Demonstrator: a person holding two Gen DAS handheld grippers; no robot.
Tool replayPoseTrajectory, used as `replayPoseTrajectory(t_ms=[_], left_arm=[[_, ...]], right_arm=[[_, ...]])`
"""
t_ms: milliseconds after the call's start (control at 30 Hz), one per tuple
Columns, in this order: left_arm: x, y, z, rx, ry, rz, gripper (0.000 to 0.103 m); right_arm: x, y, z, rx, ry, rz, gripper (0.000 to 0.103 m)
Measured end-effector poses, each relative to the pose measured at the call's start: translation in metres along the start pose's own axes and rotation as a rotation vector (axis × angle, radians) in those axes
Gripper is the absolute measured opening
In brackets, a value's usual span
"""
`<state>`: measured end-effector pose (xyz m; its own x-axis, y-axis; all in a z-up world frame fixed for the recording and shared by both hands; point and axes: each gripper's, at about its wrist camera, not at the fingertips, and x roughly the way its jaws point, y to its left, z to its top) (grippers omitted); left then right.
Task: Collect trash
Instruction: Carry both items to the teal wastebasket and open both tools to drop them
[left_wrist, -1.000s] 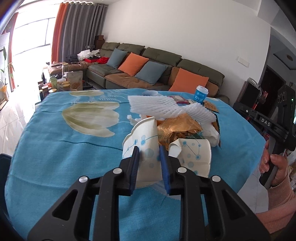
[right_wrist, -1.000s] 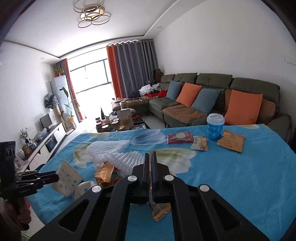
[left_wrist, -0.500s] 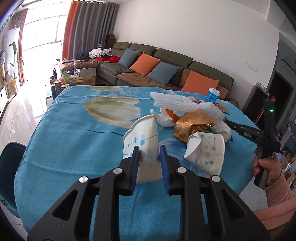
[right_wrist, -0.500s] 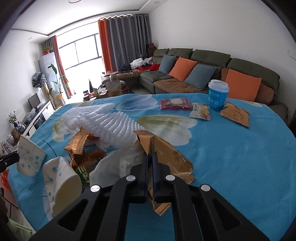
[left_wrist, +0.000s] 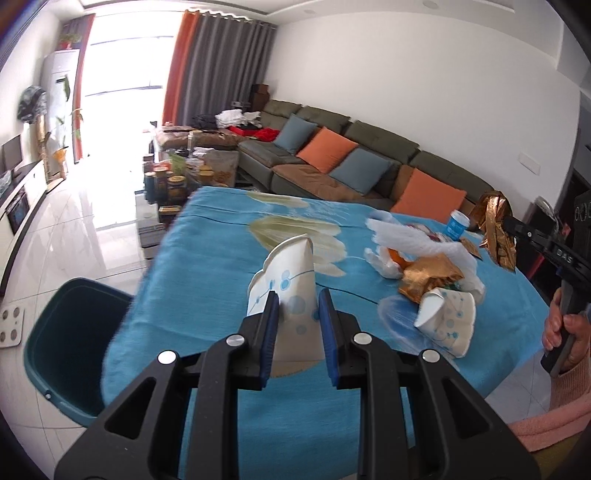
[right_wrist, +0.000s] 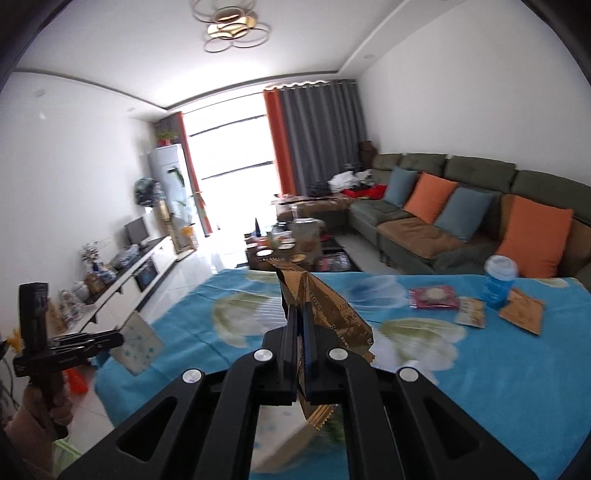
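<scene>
My left gripper is shut on a flattened white paper cup with blue dots and holds it above the blue tablecloth. It also shows in the right wrist view. My right gripper is shut on a golden snack wrapper, lifted off the table; the wrapper also shows in the left wrist view. A trash pile lies on the table: white foam net, another golden wrapper, a second crushed paper cup.
A dark teal bin stands on the floor left of the table. At the table's far side are a blue cup with white lid, a red packet and brown packets. A sofa is behind.
Both grippers have lifted their loads. The right gripper raised the golden wrapper off the pile. The left gripper swung left with the cup, bringing the teal bin into view.
</scene>
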<state>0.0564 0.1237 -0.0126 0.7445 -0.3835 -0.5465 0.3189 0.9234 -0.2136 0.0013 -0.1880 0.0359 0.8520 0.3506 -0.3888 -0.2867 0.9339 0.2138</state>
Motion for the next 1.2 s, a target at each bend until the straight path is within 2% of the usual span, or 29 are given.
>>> replayPoseTrajectory(t_ms=[100, 300, 400, 567, 833, 967, 1033, 1067, 1167, 1200], left_arm=[[-0.010, 0.026, 0.000, -0.043, -0.013, 0.062, 0.022], [-0.021, 0.078, -0.004, -0.122, -0.020, 0.199, 0.022], [-0.024, 0.108, -0.008, -0.166, -0.014, 0.260, 0.022], [-0.024, 0.155, -0.014, -0.245, 0.005, 0.326, 0.023], [-0.009, 0.207, -0.029, -0.316, 0.059, 0.378, 0.023], [0.007, 0.223, -0.035, -0.348, 0.091, 0.395, 0.023], [0.013, 0.227, -0.037, -0.366, 0.101, 0.410, 0.024], [0.014, 0.228, -0.038, -0.373, 0.105, 0.416, 0.029], [0.014, 0.230, -0.039, -0.397, 0.093, 0.422, 0.037], [0.010, 0.229, -0.039, -0.404, 0.081, 0.424, 0.038]], right_arm=[[0.042, 0.045, 0.007, -0.038, 0.053, 0.194, 0.002], [0.126, 0.131, 0.011, -0.129, 0.179, 0.456, 0.002], [0.164, 0.172, 0.008, -0.158, 0.238, 0.553, 0.002], [0.222, 0.225, -0.001, -0.166, 0.339, 0.643, 0.002], [0.307, 0.267, -0.019, -0.112, 0.492, 0.682, 0.002], [0.331, 0.280, -0.032, -0.113, 0.542, 0.640, 0.002], [0.342, 0.283, -0.042, -0.116, 0.573, 0.613, 0.006], [0.347, 0.283, -0.044, -0.115, 0.587, 0.594, 0.008], [0.350, 0.281, -0.046, -0.097, 0.598, 0.561, 0.022], [0.344, 0.280, -0.044, -0.093, 0.593, 0.559, 0.031]])
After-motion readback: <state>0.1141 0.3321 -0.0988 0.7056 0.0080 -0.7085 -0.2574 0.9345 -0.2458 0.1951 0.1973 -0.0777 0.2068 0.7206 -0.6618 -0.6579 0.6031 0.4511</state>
